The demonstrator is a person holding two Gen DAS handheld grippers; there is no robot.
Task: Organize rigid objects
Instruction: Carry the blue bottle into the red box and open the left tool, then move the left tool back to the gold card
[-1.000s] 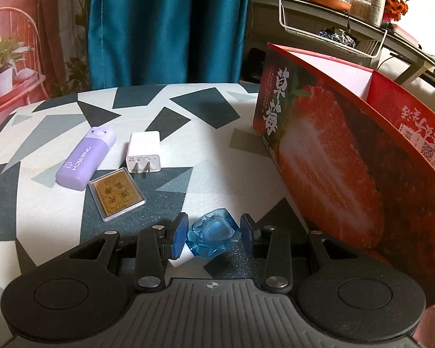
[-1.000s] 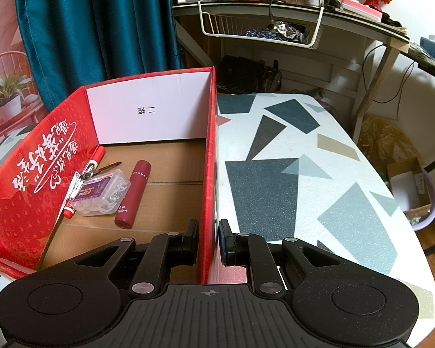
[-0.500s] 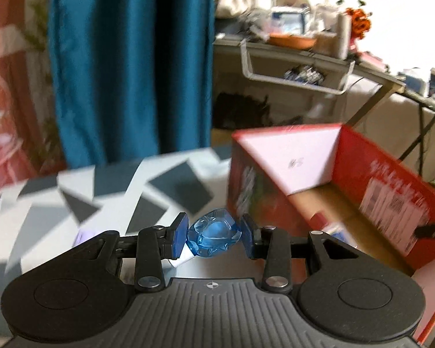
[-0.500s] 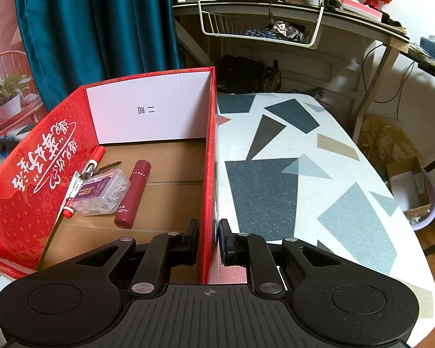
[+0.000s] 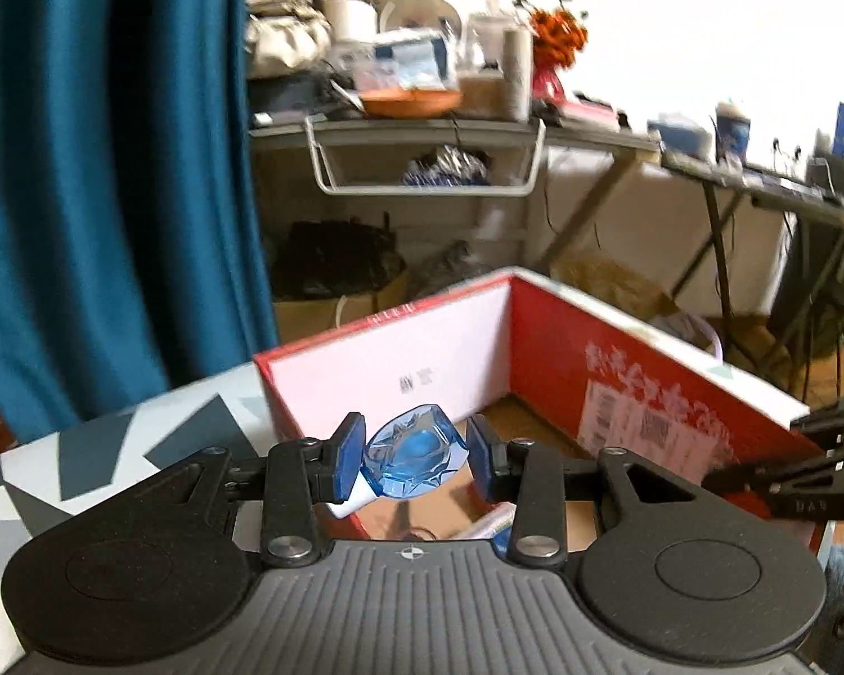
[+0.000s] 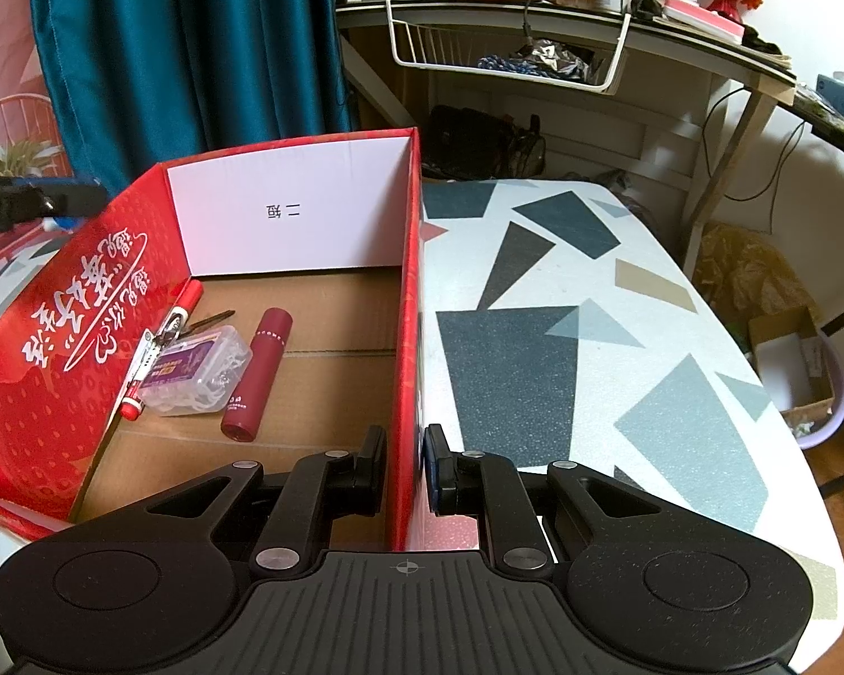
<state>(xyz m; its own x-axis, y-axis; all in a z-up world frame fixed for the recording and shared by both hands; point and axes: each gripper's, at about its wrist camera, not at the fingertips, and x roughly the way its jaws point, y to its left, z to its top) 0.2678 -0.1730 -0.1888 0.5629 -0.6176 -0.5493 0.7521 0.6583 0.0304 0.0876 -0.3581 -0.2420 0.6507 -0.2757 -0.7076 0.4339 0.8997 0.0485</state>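
1. The red strawberry box [image 6: 56, 304] sits on the patterned table [image 6: 562, 309]; the right gripper [image 6: 404, 472] pinches its right wall.
2. The left gripper [image 5: 415, 458] grips a blue glass ashtray [image 5: 413, 458] between its pads, held above the box's near-left corner.

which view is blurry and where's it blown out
Left wrist view: motion-smeared, cluttered shelf and red box lettering soft, though the blue glass piece in the left gripper stays fairly crisp; upper right washed to white. Right wrist view: sharp, box print readable, right gripper on the box wall, fisheye bending the table edge.
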